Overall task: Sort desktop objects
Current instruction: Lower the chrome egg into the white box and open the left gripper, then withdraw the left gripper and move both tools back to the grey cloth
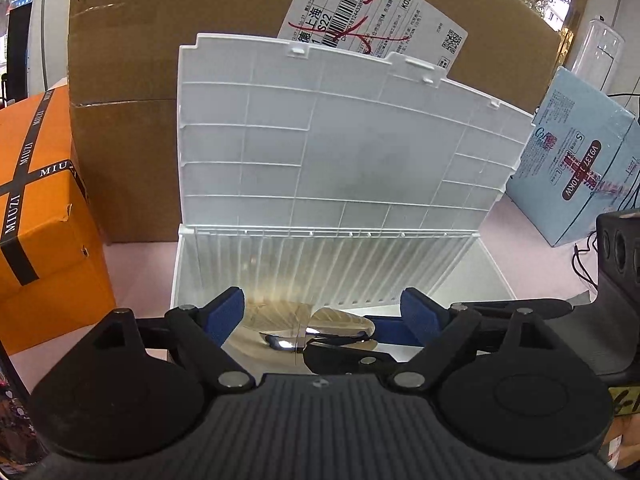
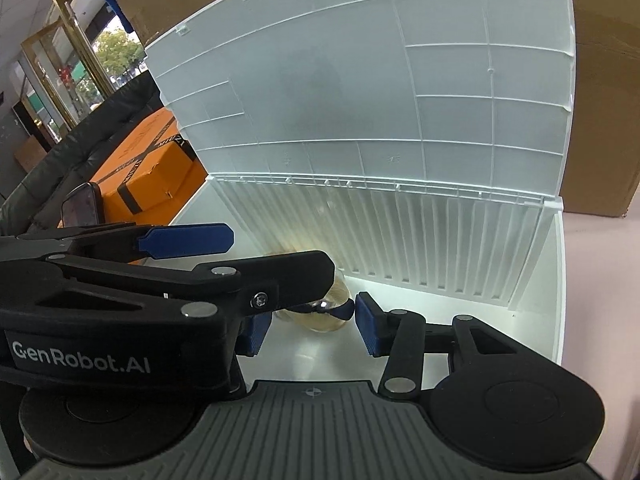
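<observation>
A white plastic storage box (image 1: 176, 264) stands on the pink desk with its ribbed lid (image 1: 320, 140) propped open against a cardboard carton. Inside it, low at the near side, are sunglasses (image 1: 276, 320) with amber lenses and a dark frame. My left gripper (image 1: 322, 314) hangs open over the box mouth, its blue pads wide on either side of the sunglasses and not touching them. My right gripper (image 2: 308, 330) reaches into the box (image 2: 558, 280) from the right and is shut on the sunglasses (image 2: 320, 314). The left gripper's finger hides one right pad.
A large cardboard carton (image 1: 160, 40) stands behind the lid. An orange MIUZI box (image 1: 44, 208) sits left of the white box, a light blue box (image 1: 576, 160) to the right. A dark phone (image 2: 80, 208) shows at the left. Cables trail at the right.
</observation>
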The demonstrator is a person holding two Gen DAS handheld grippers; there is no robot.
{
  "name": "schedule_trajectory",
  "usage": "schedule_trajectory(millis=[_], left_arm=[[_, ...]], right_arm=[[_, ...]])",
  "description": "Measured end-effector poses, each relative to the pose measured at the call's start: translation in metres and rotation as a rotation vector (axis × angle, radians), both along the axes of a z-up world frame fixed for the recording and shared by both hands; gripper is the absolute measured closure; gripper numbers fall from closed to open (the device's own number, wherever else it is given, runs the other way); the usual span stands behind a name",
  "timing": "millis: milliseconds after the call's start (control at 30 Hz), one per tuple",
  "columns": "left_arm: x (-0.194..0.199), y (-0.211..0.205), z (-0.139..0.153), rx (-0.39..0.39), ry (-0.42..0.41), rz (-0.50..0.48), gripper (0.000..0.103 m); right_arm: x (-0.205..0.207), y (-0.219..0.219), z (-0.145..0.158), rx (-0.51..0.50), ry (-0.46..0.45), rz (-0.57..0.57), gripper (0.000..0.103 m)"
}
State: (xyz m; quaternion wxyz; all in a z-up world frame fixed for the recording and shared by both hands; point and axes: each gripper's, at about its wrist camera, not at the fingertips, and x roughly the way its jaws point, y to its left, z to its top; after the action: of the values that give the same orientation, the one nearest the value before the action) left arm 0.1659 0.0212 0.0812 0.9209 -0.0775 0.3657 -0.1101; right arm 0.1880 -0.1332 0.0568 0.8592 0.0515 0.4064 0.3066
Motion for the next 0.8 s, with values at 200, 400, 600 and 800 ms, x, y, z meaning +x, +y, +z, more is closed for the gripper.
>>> schedule_trajectory(millis=[200,400,600,800], left_arm=[[-0.011,0.001,0.009,-0.038,-0.067,-0.012,0.0],[-0.031,-0.008,0.02,-0.036,-0.195,-0.066,0.0],[-0.039,-0.001,0.029,-0.08,-0.263,-0.048,0.0],[-0.03,-0.001,0.021,-0.099,-0.216,0.011,0.0]], right_arm=[[-0.048,-0.004,0.018,0.009,-0.34,-0.008,0.005],[-0.095,-0.003,0.02,-0.066,-0.7,-0.075,0.001],[-0.087,-0.036,0.028,0.075,-0.639,-0.137,0.0],[-0.082,-0.035,0.018,0.074,-0.613,-0.165,0.0]])
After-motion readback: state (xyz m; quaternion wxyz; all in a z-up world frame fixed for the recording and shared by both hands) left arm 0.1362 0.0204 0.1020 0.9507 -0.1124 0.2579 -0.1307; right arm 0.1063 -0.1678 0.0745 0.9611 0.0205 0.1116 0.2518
